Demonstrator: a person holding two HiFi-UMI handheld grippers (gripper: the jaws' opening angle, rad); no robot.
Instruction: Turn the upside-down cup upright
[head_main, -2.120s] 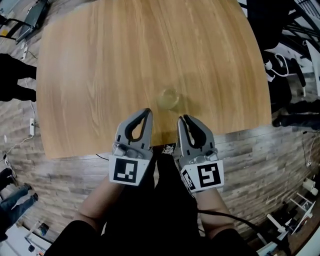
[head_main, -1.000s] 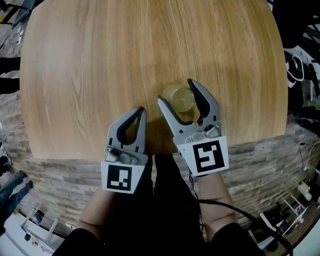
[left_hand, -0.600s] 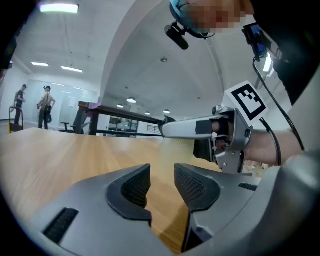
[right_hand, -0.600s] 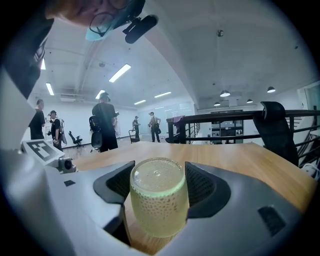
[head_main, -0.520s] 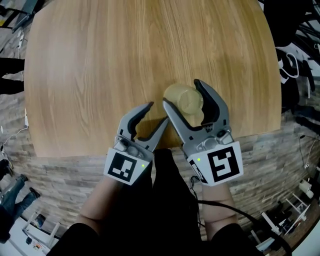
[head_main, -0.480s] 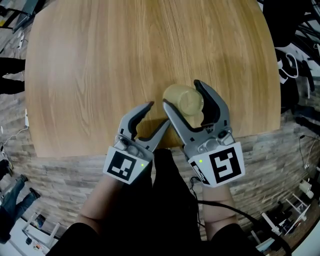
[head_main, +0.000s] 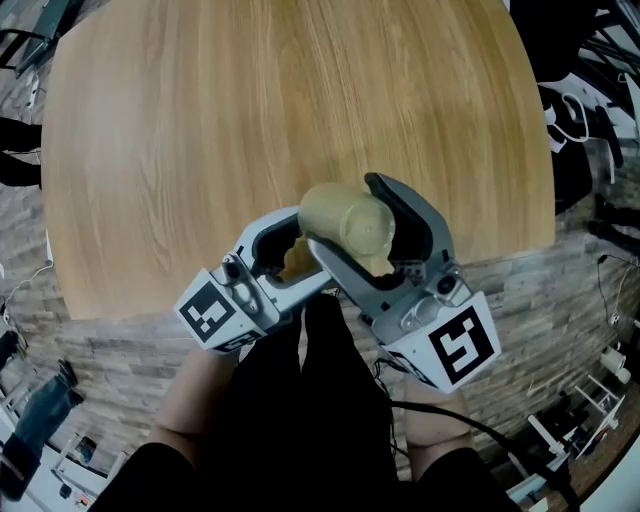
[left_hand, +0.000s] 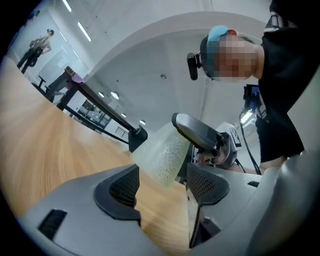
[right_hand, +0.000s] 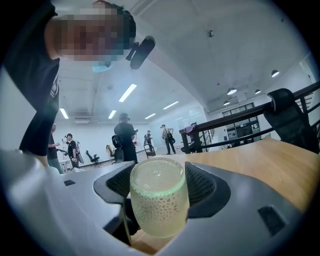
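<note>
Right gripper (right_hand: 160, 189): jaws closed on the sides of the cup (head_main: 345, 220), a pale yellow-green dimpled glass, which is held tilted, clear of the surface.
Left gripper (left_hand: 162, 176): jaws just opened wide and set either side of the cup's narrower end, without being pressed on it.
Wooden table (head_main: 250, 100): seen beneath, with the cup over its near edge.

The left gripper (head_main: 300, 250) and right gripper (head_main: 345, 215) are built in grey, with black meshed pads (left_hand: 122, 187) and black-and-white marker cubes (head_main: 462, 345). Dark clothing (head_main: 300, 420) is worn.
</note>
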